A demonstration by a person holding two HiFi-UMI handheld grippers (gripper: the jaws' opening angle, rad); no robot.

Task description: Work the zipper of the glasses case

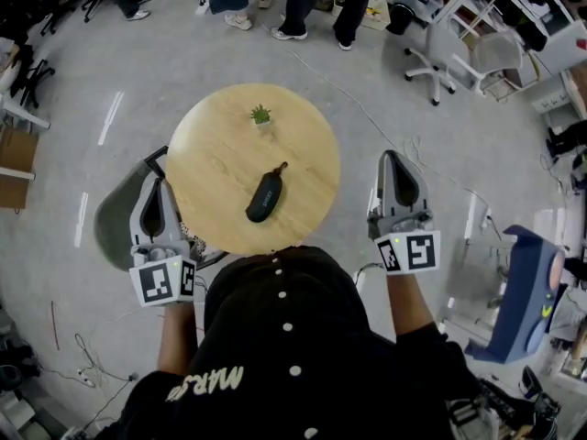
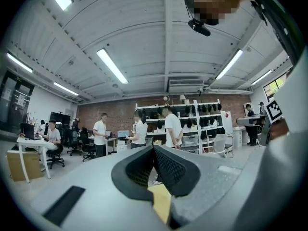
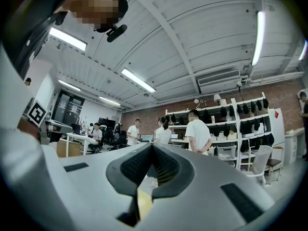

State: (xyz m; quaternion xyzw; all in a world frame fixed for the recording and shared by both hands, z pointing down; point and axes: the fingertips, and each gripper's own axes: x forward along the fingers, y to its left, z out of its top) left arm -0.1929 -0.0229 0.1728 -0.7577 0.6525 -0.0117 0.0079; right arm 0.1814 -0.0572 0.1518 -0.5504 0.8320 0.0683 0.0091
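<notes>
A dark oval glasses case lies on the round wooden table, its zipper pull pointing toward the far right. My left gripper hangs at the table's left edge, jaws shut and empty. To the right of the table my right gripper is held level, also shut with nothing in it. Both are apart from the case. In the left gripper view the left gripper has its black pads pressed together; in the right gripper view the right gripper is shut the same way. Neither of these two views shows the case.
A small potted plant stands near the table's far edge. A grey chair sits at the left under my left gripper. People stand beyond the table near shelving. An office chair and a blue device are on the right.
</notes>
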